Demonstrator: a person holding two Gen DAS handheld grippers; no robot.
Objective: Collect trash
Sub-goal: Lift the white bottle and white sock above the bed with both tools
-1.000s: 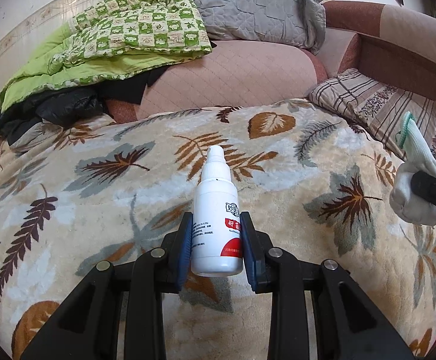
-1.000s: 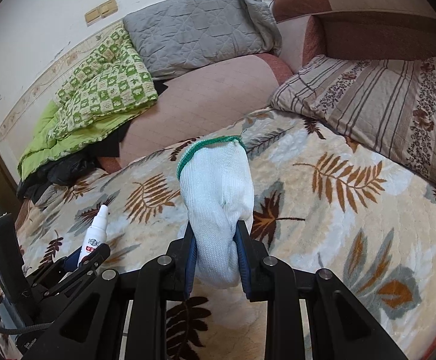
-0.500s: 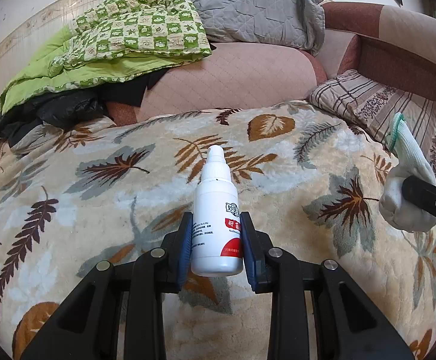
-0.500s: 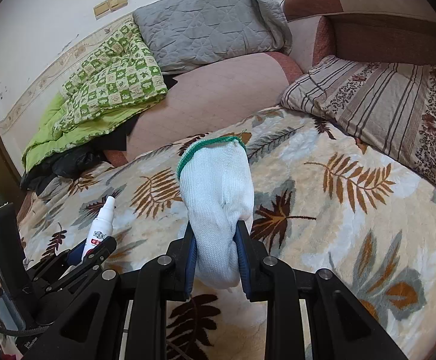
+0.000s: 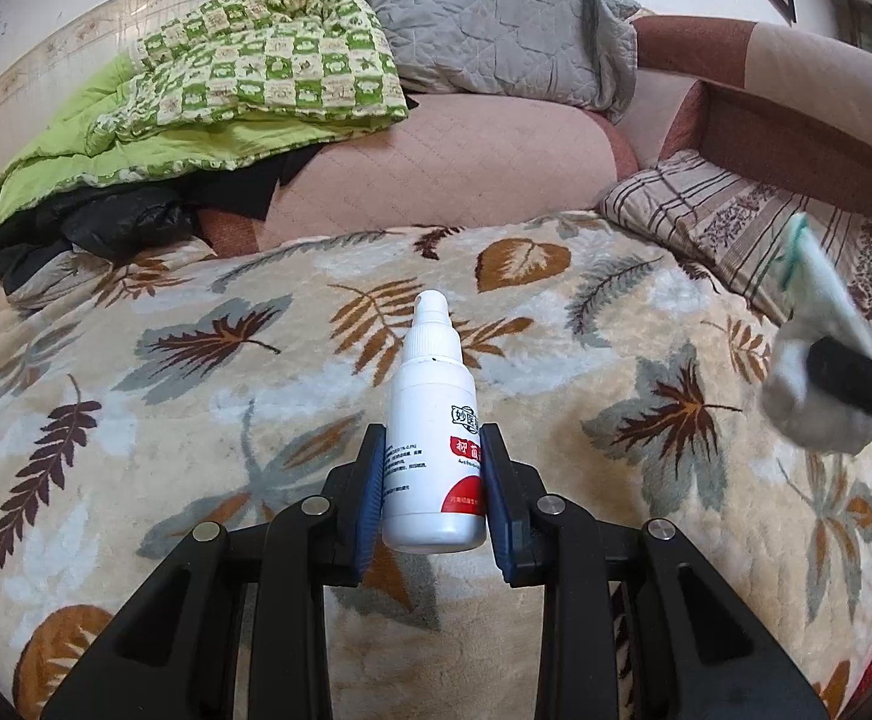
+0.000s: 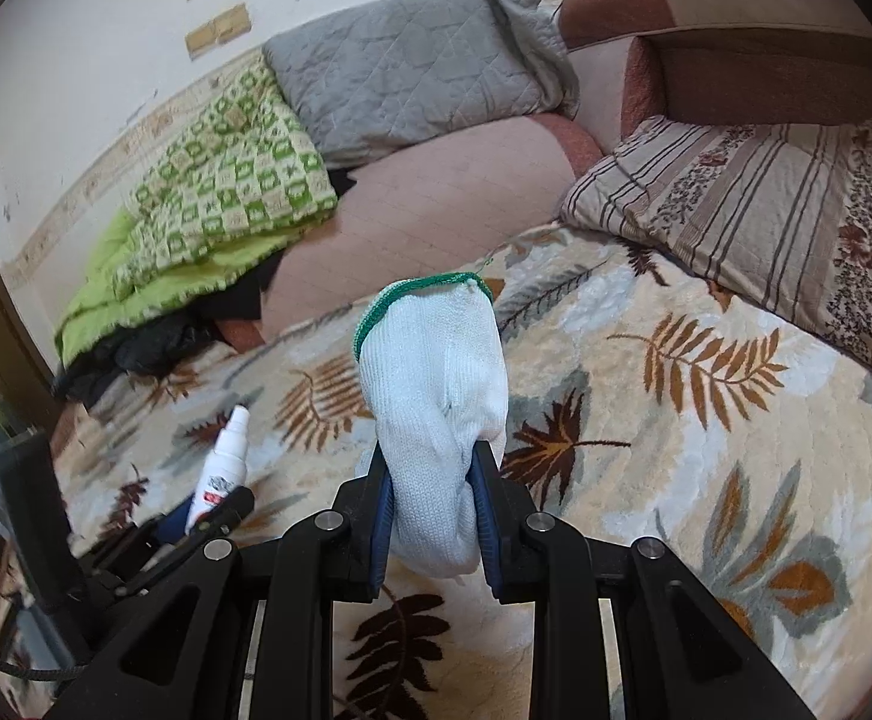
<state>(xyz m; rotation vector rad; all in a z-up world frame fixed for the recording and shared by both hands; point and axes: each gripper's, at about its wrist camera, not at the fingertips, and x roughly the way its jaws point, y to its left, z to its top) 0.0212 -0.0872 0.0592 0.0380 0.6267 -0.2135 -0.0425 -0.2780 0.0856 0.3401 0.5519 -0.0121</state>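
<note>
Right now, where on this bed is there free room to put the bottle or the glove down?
The leaf-pattern blanket is bare between the bottle in the left gripper and the striped pillow, and in front of the pink bolster. It is crowded at the far left, by the green quilt and dark clothes.

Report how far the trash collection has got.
Done: both pieces are picked up off the leaf-print blanket. In hand: the left gripper is shut on the white spray bottle; the right gripper is shut on the white glove. Left: dropping them off; no bin is clearly in view.
</note>
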